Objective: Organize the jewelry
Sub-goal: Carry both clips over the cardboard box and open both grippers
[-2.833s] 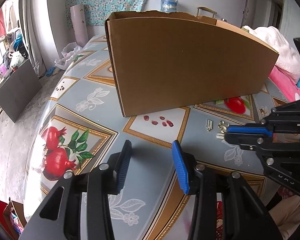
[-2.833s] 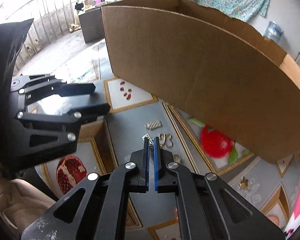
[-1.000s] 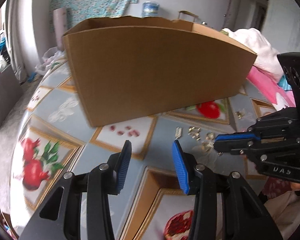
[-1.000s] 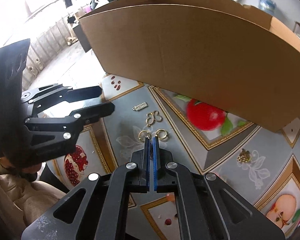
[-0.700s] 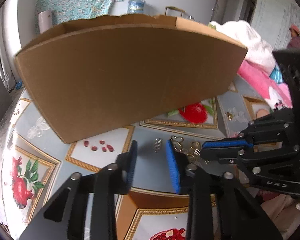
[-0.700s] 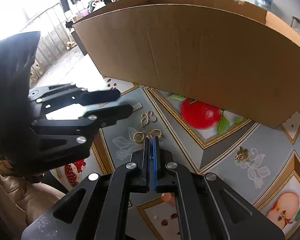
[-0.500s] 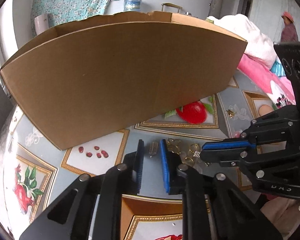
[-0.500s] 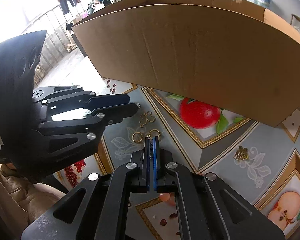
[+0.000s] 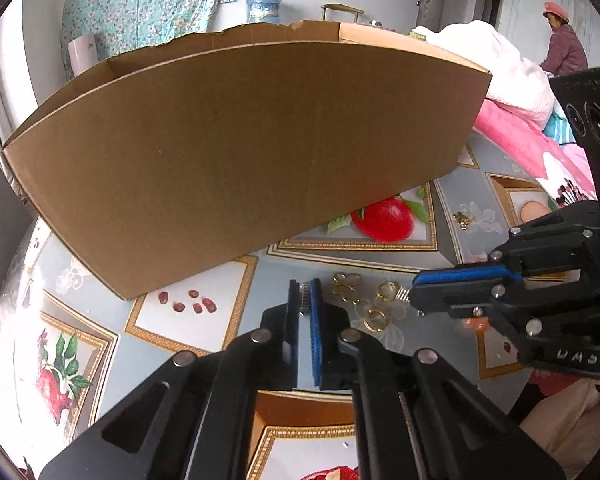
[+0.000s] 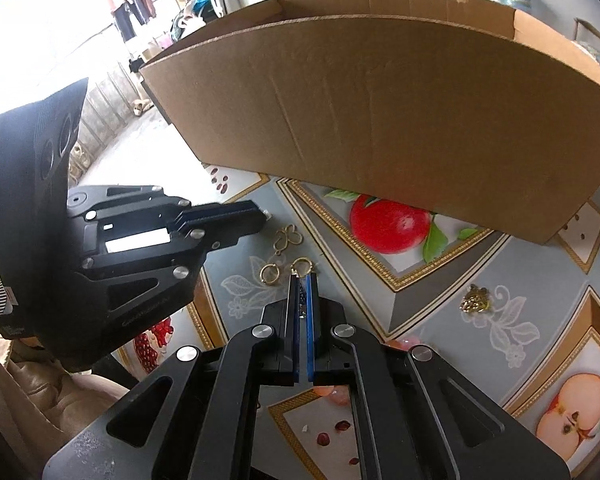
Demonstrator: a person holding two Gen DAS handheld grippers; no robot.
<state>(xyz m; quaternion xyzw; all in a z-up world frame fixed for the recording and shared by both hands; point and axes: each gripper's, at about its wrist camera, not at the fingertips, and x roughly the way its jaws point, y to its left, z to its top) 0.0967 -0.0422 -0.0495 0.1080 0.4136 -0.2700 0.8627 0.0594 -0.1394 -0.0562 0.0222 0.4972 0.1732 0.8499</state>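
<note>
On the fruit-patterned tablecloth (image 9: 204, 336), near side of a large cardboard box (image 9: 236, 152): left gripper (image 9: 305, 296), jaws just closed, clamped on a small silver coil-shaped piece (image 9: 305, 300) at its tips; right gripper (image 10: 303, 286), clenched on a thin silver piece (image 10: 301, 300), only partly visible between its pads; 2 gold rings (image 10: 271, 273) and a gold looped clasp (image 10: 287, 238) lying loose between the 2 grippers, just beside the right gripper's tips; 1 gold cluster piece (image 10: 476, 299) apart, far right; person in a pink hat (image 9: 562, 40) in the background.
</note>
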